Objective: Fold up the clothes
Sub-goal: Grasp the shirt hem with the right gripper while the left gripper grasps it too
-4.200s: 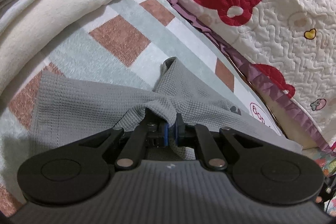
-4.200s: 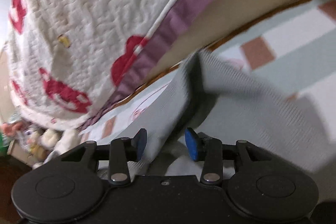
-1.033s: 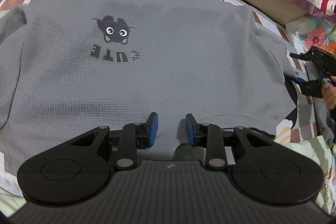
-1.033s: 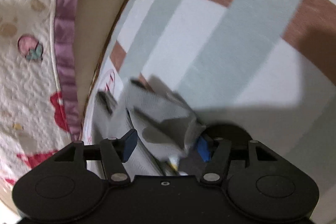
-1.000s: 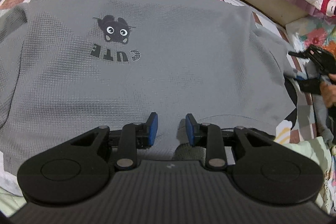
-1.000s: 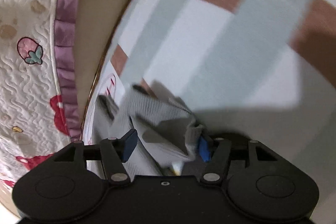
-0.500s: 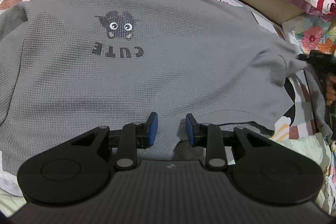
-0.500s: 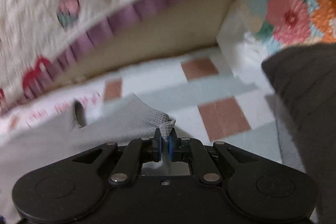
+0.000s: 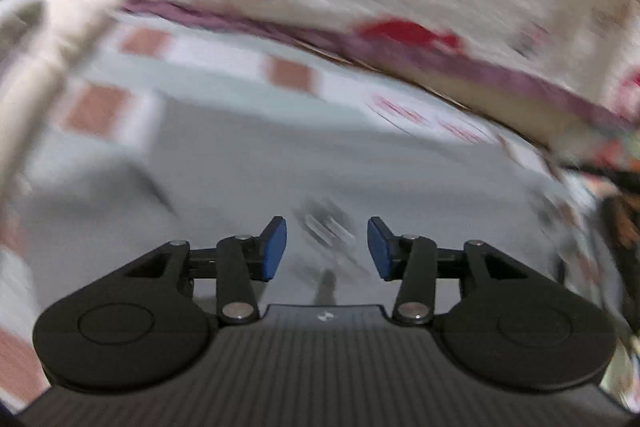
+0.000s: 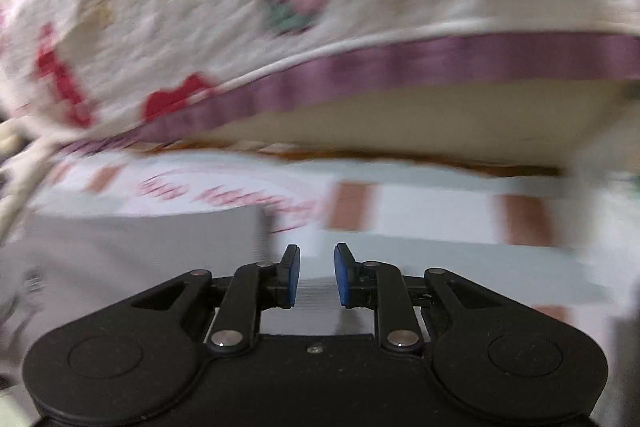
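Both views are blurred by motion. In the left wrist view the left tool (image 9: 327,249) is seen spread wide and empty above the grey shirt (image 9: 248,163), which is laid flat on the checked sheet (image 9: 288,71), with a dark smeared print on it just ahead of the blue pads (image 9: 274,247). In the right wrist view the right tool (image 10: 317,275) is seen parted with nothing held, the shirt's edge (image 10: 160,239) lying left of it and the quilt (image 10: 280,7) draped behind.
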A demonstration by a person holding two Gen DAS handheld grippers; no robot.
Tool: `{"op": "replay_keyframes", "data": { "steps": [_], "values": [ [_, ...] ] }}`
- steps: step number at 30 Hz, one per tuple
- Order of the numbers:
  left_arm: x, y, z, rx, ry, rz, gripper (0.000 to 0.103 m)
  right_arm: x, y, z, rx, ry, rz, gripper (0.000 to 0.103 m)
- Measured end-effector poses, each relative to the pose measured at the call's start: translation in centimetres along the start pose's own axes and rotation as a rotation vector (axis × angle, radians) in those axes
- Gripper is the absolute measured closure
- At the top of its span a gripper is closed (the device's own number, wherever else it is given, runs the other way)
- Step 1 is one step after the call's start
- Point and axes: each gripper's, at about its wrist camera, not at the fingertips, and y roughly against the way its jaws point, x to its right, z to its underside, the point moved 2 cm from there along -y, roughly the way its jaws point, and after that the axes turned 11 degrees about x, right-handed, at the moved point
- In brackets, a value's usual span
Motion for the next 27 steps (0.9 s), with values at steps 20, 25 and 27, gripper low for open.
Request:
{"op": "replay_keyframes", "data": {
  "steps": [20, 25, 27],
  "values": [
    [-10.3, -7.9, -3.8, -0.116, 0.086, 0.028, 0.094, 1.2, -11.2, 0.1, -0.236, -0.308, -0.268, 0.074],
    [-9.9, -7.8, -4.4, -0.108, 0.055, 0.050, 0.094, -0.1, -11.5, -0.2, -0.238, -0.229, -0.308, 0.083],
    [-10.2, -8.2, -4.5, -0.115, 0.072, 0.054, 0.092, -0.7, -11.6, -0.3, -0.239, -0.198, -0.323, 0.083]
  ]
}}
